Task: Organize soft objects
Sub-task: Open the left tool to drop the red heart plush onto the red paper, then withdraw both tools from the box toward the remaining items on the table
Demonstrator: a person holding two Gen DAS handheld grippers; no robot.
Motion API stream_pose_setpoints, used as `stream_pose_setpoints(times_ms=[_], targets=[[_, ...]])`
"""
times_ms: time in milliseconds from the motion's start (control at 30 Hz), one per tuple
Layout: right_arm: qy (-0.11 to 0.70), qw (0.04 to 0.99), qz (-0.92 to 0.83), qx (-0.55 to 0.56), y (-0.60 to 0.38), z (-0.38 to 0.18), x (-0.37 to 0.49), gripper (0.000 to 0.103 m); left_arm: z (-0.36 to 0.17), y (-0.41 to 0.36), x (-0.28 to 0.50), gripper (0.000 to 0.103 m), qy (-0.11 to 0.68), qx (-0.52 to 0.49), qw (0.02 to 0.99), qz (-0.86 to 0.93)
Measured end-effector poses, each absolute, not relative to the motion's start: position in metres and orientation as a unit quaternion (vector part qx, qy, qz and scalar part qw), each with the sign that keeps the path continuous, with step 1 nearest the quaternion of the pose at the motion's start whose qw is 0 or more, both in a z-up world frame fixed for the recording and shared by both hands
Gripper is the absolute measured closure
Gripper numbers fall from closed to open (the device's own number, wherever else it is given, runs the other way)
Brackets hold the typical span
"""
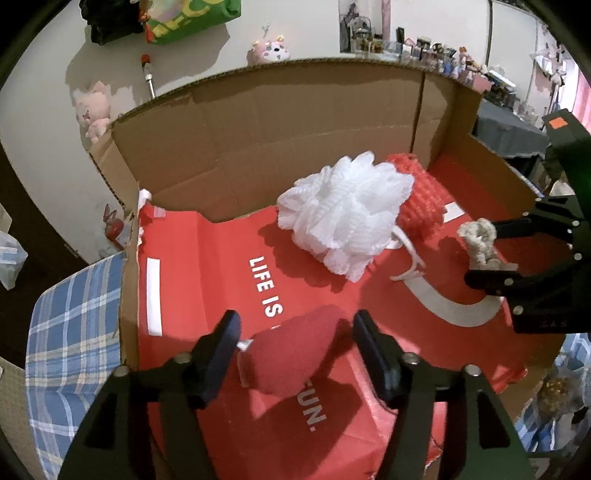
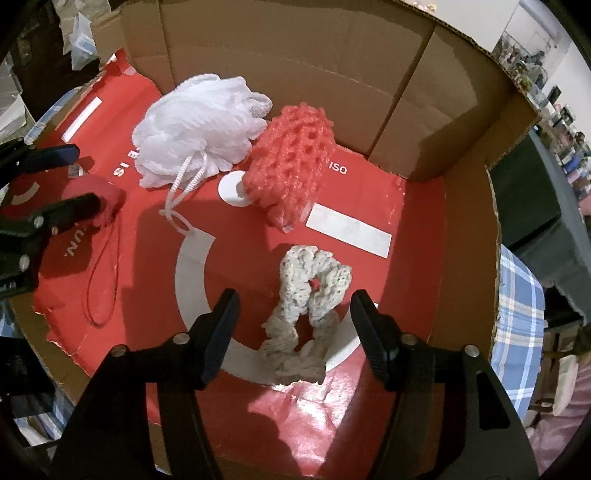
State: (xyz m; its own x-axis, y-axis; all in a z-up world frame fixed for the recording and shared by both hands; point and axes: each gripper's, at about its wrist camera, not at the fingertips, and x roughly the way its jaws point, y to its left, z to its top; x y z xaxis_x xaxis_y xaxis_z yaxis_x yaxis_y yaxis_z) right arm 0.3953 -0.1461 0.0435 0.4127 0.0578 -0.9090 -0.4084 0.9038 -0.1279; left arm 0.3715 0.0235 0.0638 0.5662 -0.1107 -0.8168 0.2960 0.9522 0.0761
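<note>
A dark red soft pouch [image 1: 291,358] lies on the red paper lining [image 1: 207,266] of a cardboard box [image 1: 277,140]. My left gripper [image 1: 297,328] stands open around the pouch, its pads clear of it. The pouch [image 2: 92,195] and left gripper [image 2: 74,181] also show at the left of the right wrist view. A beige crocheted scrunchie [image 2: 306,295] lies between the fingers of my open right gripper [image 2: 294,306], with gaps on both sides. A white mesh bath pouf [image 2: 199,125] and a coral mesh sponge [image 2: 291,155] rest near the box's back wall.
The box's cardboard walls [image 2: 295,55] rise at the back and right. A blue plaid cloth [image 1: 70,332] lies under the box. Pink plush toys [image 1: 94,107] and a green bag [image 1: 184,18] sit beyond it, and a shelf of small items [image 1: 424,48] runs at the far right.
</note>
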Motion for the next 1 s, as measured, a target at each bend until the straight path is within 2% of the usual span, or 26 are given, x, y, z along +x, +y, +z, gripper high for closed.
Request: stream_pose_setpoints(times_ms=[333, 400, 567, 633, 1000], targets=[[0.496, 0.841, 0.149, -0.157, -0.148, 0.079, 0.372, 0.041, 0.093, 0.022, 0.347, 0.018, 0.411, 0.099, 0.897, -0.124], [0.486, 0.848, 0.149, -0.152, -0.150, 0.090, 0.362, 0.036, 0.103, 0.022, 0.337, 0.014, 0.399, 0.095, 0.903, -0.127], [0.455, 0.867, 0.154, -0.132, -0.164, 0.124, 0.336, 0.034, 0.130, 0.025, 0.310, 0.010, 0.365, 0.085, 0.919, -0.123], [0.433, 0.879, 0.155, -0.126, -0.167, 0.140, 0.320, 0.031, 0.142, 0.027, 0.296, 0.004, 0.348, 0.075, 0.926, -0.123], [0.334, 0.922, 0.169, -0.094, -0.182, 0.200, 0.226, 0.023, 0.196, 0.034, 0.204, 0.000, 0.253, 0.030, 0.960, -0.119]])
